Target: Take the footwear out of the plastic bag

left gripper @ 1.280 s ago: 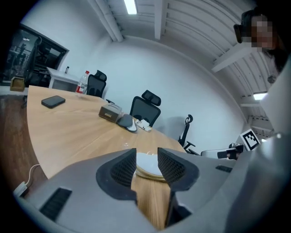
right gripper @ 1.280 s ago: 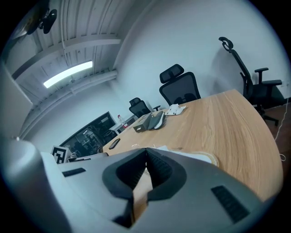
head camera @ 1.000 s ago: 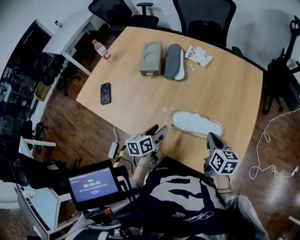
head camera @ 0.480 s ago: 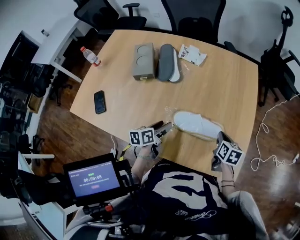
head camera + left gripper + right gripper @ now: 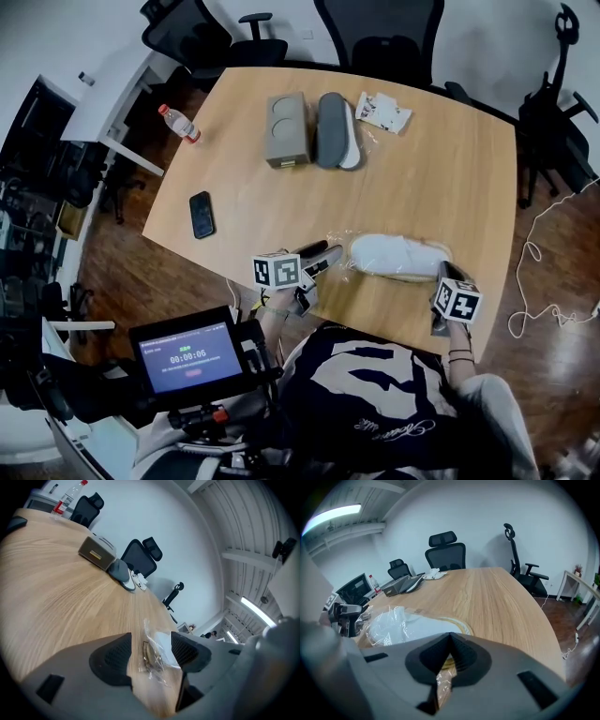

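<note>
Lowered right gripper (image 5: 450,638) pressed shut by white slipper (image 5: 398,255); left gripper (image 5: 322,258) just spread astride clear bag (image 5: 154,660)

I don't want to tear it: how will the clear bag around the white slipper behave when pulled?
Likely floppy: the plastic bag is crinkled, with a loose end. Probably slippery, given its glossy film. The slipper looks light, so it may drag along.

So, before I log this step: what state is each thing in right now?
Bag: lying flat, slipper inside.
Left gripper: jaws just opened, bag's end between them, not pinched.
Right gripper: shut, at bag's other end.
Bottle: upright, capped.
Phone: flat, screen dark.
</note>
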### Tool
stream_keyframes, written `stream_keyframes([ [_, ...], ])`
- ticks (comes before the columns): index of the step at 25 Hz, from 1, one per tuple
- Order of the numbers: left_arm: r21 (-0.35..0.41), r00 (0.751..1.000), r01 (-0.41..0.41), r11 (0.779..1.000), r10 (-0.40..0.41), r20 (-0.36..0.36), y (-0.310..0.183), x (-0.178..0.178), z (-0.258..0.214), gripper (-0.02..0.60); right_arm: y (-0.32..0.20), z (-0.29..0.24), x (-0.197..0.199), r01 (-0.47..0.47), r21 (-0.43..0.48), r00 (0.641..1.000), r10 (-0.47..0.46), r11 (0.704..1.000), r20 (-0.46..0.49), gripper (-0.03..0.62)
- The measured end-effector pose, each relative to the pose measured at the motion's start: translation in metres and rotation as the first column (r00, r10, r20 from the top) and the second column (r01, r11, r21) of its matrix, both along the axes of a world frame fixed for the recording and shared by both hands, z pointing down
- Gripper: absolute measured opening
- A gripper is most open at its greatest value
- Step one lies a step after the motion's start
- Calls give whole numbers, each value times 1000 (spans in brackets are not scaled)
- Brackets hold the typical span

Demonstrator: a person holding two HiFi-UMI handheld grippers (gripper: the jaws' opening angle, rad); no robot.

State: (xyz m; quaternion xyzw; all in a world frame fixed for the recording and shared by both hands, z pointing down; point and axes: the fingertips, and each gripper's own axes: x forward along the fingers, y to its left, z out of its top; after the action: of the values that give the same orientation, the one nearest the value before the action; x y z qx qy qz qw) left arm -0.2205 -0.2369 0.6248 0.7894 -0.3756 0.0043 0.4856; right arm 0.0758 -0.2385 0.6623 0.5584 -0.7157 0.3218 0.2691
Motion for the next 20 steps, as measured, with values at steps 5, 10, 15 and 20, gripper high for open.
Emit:
stream_keyframes([
  [5, -29, 992, -122, 992, 121, -27, -1, 30, 8, 256, -6, 0, -2, 33, 38, 999, -33, 999, 4, -5],
  [10, -53, 986, -141, 989, 135, -99, -5, 57, 9, 255, -3, 0, 5, 25, 85, 1000, -26, 996, 8, -5],
  [15, -92, 984, -177, 980, 176, -15, -4, 59, 22, 205, -1, 1, 2, 1, 90, 999, -4, 996, 34, -5],
  [20, -112, 985, -141, 984, 151, 82, -6, 45, 32, 98, 0, -1, -7, 26, 70, 995, -33, 997, 95, -5],
])
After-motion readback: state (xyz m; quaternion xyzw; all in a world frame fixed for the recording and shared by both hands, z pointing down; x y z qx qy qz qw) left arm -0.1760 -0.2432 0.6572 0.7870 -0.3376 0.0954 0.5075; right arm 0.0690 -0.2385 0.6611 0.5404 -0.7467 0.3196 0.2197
